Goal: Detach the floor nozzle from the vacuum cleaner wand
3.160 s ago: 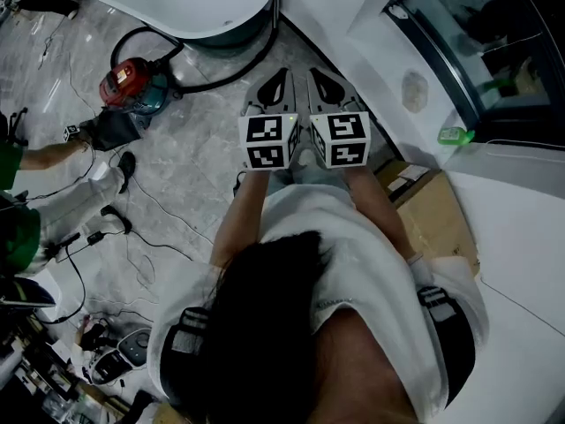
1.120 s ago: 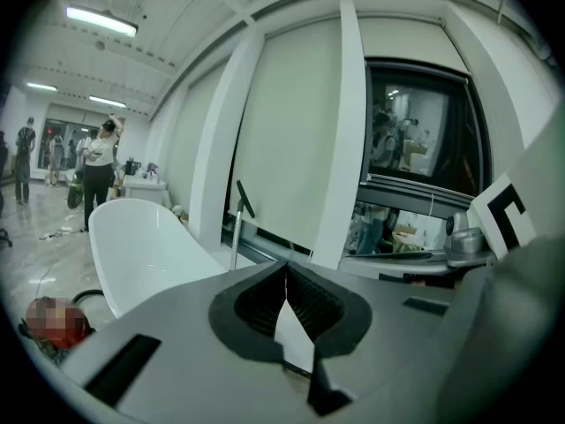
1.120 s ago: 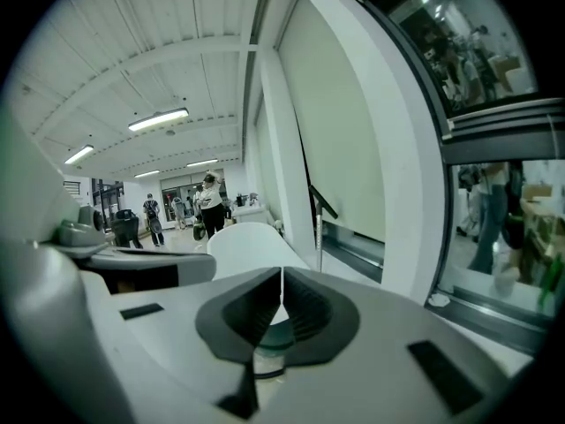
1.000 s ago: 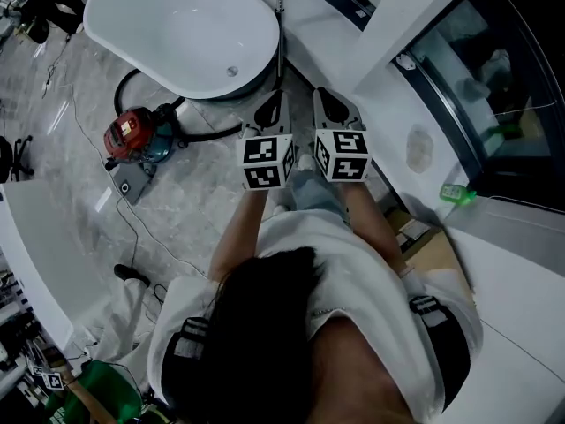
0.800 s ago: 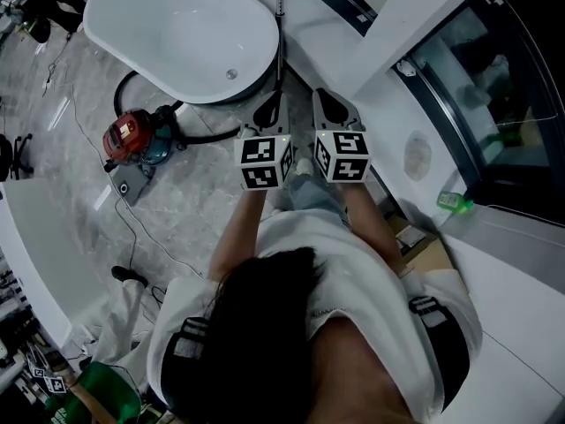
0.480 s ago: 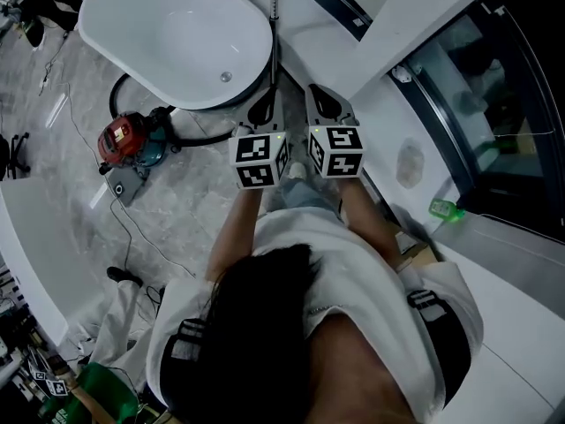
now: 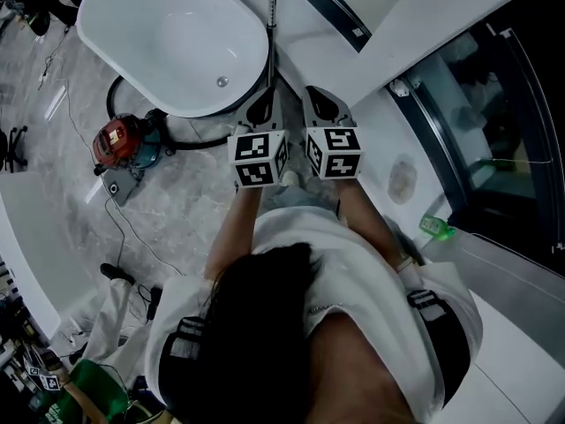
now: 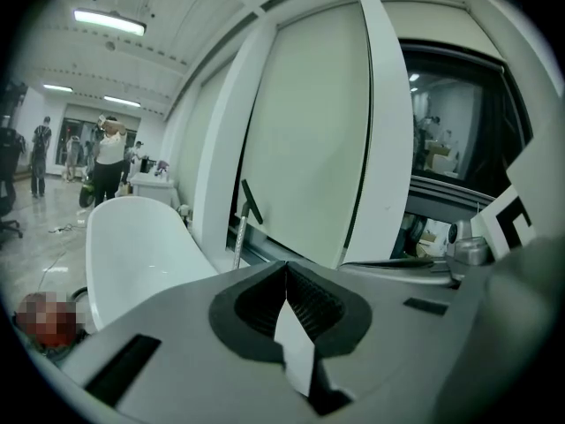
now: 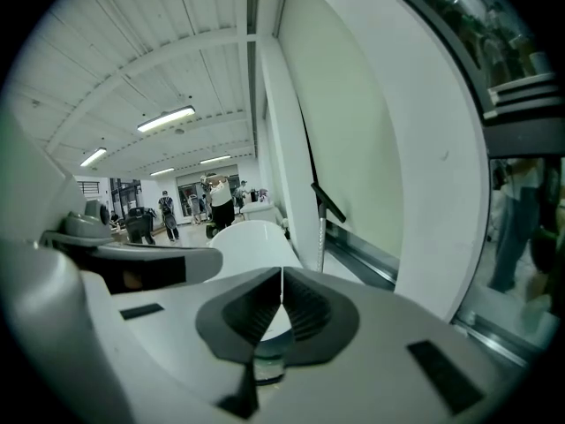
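Note:
A thin metal vacuum wand (image 7: 272, 25) stands upright against the white wall behind the bathtub (image 7: 168, 34). In the left gripper view the wand (image 8: 238, 238) carries a slanted black piece (image 8: 252, 203) at its upper end; the right gripper view shows the same wand (image 9: 320, 237) and black piece (image 9: 328, 203). The red canister vacuum (image 7: 115, 144) sits on the floor left of the tub, and its black hose (image 7: 207, 137) runs along the tub's base. My left gripper (image 7: 261, 109) and right gripper (image 7: 322, 104) are held side by side, short of the wand, both shut and holding nothing.
A green bottle (image 7: 434, 228) lies on the white ledge by the dark window at the right. Cables (image 7: 132, 228) trail across the marble floor at the left. Several people (image 8: 110, 157) stand far off down the hall.
Both grippers and the view have advanced toward the tub and the wand. The vacuum and tub sit lower and nearer in view. Both pairs of jaws stay shut.

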### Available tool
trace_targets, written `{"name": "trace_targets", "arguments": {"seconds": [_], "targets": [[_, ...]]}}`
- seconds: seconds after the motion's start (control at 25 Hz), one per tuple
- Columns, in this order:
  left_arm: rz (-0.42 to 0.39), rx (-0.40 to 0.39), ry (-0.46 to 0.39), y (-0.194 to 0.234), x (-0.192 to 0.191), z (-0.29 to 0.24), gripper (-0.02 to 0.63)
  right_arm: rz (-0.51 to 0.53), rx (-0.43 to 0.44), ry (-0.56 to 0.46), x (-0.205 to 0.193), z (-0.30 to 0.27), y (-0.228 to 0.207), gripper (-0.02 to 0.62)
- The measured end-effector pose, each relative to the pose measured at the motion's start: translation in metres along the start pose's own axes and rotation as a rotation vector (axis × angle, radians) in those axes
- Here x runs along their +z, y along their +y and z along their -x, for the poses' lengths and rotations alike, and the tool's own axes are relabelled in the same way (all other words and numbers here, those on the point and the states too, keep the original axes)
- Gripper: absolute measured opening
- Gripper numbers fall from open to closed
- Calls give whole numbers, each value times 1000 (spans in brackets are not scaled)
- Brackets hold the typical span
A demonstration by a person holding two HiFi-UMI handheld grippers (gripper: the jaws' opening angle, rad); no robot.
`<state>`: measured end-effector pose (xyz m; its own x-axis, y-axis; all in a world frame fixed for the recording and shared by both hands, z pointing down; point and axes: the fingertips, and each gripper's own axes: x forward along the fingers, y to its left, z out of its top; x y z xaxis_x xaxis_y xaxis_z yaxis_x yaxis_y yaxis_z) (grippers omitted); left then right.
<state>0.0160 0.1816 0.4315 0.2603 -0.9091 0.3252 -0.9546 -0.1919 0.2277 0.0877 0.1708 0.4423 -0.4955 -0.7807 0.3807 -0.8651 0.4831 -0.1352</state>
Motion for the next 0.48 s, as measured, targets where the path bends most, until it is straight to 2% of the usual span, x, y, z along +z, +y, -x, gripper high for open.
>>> {"name": "trace_targets", "arguments": {"seconds": [0.48], "targets": [[-17, 27, 10, -4, 1, -31, 6, -21, 39, 21, -5, -19, -23, 15]]}}
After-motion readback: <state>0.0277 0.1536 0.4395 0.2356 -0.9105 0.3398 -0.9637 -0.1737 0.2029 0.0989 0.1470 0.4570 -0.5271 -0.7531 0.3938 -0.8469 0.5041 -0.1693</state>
